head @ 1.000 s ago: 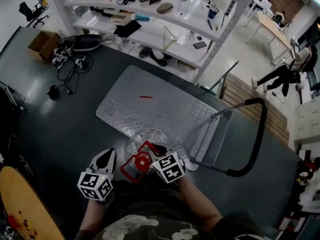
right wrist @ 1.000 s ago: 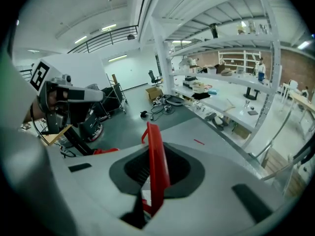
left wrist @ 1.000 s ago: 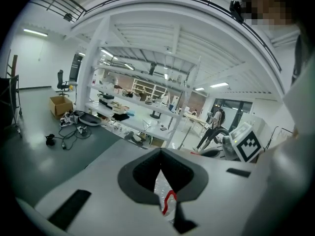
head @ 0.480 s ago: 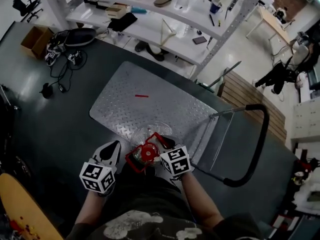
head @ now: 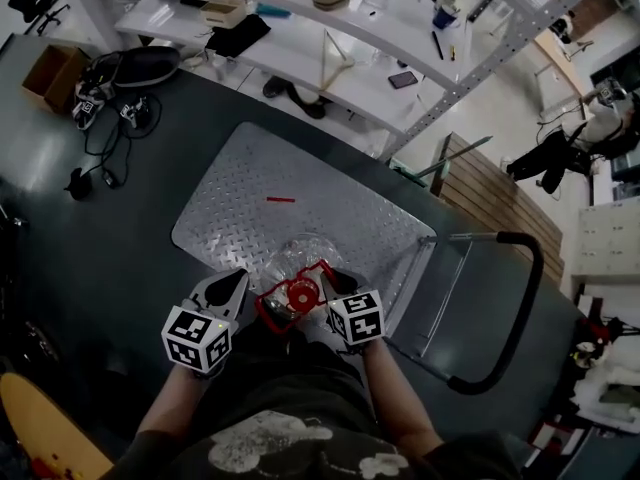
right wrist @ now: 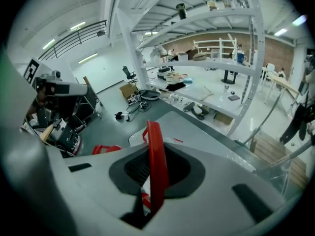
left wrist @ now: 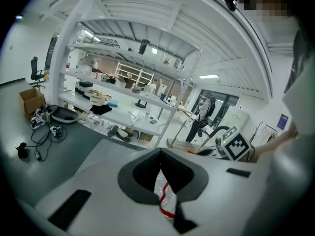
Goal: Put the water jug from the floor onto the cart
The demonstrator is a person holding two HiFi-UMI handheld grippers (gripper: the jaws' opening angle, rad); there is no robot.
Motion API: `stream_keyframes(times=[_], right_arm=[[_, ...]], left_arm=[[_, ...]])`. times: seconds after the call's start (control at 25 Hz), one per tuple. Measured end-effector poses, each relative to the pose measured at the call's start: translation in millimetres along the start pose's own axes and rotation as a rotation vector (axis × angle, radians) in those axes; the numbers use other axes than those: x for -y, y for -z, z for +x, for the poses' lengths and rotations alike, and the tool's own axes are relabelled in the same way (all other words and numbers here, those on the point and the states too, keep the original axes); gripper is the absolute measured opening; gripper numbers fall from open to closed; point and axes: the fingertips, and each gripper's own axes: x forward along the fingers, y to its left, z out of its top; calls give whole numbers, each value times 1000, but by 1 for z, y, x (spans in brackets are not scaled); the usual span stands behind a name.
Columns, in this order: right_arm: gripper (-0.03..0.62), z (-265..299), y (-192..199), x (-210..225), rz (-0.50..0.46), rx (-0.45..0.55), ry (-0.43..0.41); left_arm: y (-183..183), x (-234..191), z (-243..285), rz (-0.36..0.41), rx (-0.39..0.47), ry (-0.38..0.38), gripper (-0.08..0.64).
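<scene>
The water jug (head: 296,268) is clear with a red cap and a red carry handle (right wrist: 155,146). It hangs over the near edge of the cart's diamond-plate deck (head: 300,183). My right gripper (head: 328,280) is shut on the red handle, which stands upright between its jaws in the right gripper view. My left gripper (head: 228,288) sits just left of the jug with its jaws together and nothing visibly gripped. Through the slit in the left gripper view, only a strip of the jug (left wrist: 161,193) shows. The cart's black push handle (head: 522,308) is folded out to the right.
A small red stick (head: 280,199) lies on the deck. White shelving (head: 330,38) runs along the back, with cables and a bag (head: 120,78) and a cardboard box (head: 48,73) on the floor. A wooden pallet (head: 490,193) lies right; a yellow board (head: 45,433) near left.
Both grippers and the jug have travelled forward together, from the cart's near edge to farther over the deck. The right gripper's hold on the handle is unchanged.
</scene>
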Motion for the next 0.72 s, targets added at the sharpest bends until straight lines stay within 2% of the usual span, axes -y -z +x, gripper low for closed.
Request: stream_keyframes(times=[0.24,0.48,0.72], right_arm=[[26,29,-18,28,91,15,30],[26,39,-40,65,115,18,110],[26,42,-39,84,162,41,119]], left_arm=[[-8,-19,16,15,-29,21,8],[-18,-28,23,27,-30,30,8],[-25,-34,28,29,-28,38,8]])
